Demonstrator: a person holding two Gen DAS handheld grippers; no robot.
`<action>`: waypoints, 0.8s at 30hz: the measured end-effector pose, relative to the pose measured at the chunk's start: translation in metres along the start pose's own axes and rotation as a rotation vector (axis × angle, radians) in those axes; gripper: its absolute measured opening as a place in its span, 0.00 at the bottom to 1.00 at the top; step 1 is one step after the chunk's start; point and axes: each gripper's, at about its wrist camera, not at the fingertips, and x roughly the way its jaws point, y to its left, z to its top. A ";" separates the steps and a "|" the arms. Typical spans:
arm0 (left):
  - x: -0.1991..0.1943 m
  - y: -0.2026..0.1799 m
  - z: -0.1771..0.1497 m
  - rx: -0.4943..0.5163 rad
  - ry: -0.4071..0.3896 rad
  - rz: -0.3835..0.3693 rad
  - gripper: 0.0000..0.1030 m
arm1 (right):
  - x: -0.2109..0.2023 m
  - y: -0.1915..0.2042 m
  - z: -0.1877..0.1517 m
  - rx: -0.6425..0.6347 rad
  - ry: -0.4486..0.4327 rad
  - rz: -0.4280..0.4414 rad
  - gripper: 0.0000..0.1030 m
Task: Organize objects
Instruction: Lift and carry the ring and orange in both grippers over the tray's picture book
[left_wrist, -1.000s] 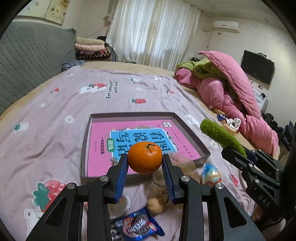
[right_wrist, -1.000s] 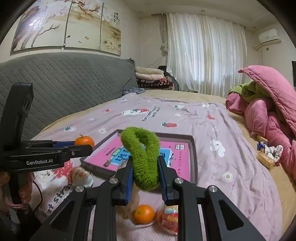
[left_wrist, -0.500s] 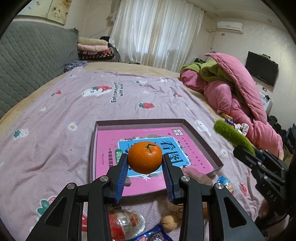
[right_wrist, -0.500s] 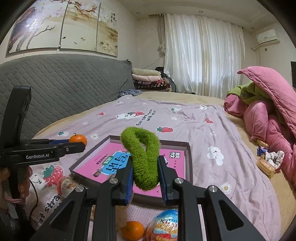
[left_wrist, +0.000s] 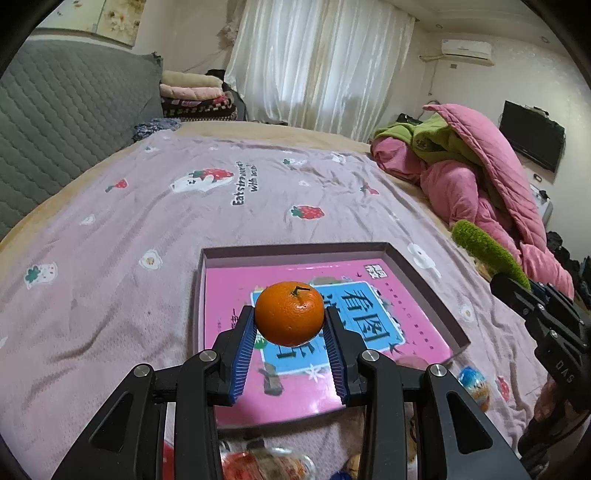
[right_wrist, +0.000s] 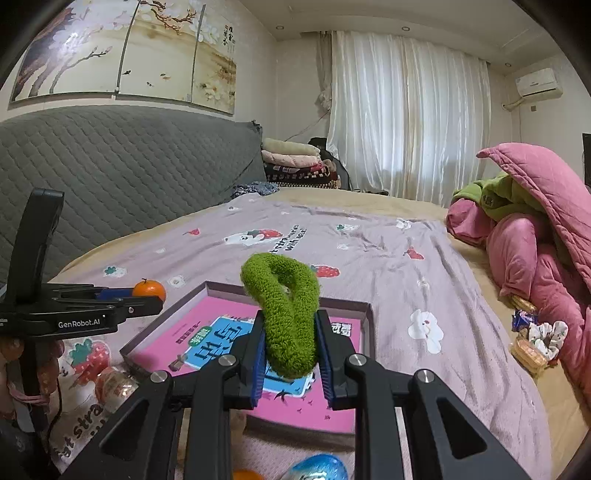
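Note:
My left gripper (left_wrist: 290, 323) is shut on an orange tangerine (left_wrist: 289, 313) and holds it above the near part of a shallow brown box (left_wrist: 424, 277) with a pink and blue book (left_wrist: 332, 391) in it. My right gripper (right_wrist: 290, 341) is shut on a fuzzy green loop (right_wrist: 288, 314) and holds it over the box's near edge (right_wrist: 364, 306). The loop also shows in the left wrist view (left_wrist: 487, 254), and the tangerine in the right wrist view (right_wrist: 149, 289).
The box lies on a purple strawberry-print bedspread (left_wrist: 147, 206). Small items lie near me: a blue foil egg (left_wrist: 472, 380), a clear red-filled ball (right_wrist: 114, 384), another tangerine (right_wrist: 245, 474). A pink quilt heap (left_wrist: 480, 177) is at the right, a grey headboard (right_wrist: 110, 177) at the left.
Both grippers have moved forward and up over the box, still holding the tangerine and the green loop. The loose items near me have slid toward the bottom of the views.

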 end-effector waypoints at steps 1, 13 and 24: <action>0.002 0.001 0.002 0.000 -0.003 0.001 0.37 | 0.001 -0.001 0.001 -0.002 0.001 -0.003 0.24; 0.025 0.009 0.007 -0.001 0.018 0.022 0.37 | 0.032 -0.012 0.006 -0.027 0.035 -0.024 0.24; 0.051 0.025 -0.002 -0.031 0.077 0.052 0.37 | 0.049 -0.020 -0.011 -0.025 0.106 -0.035 0.24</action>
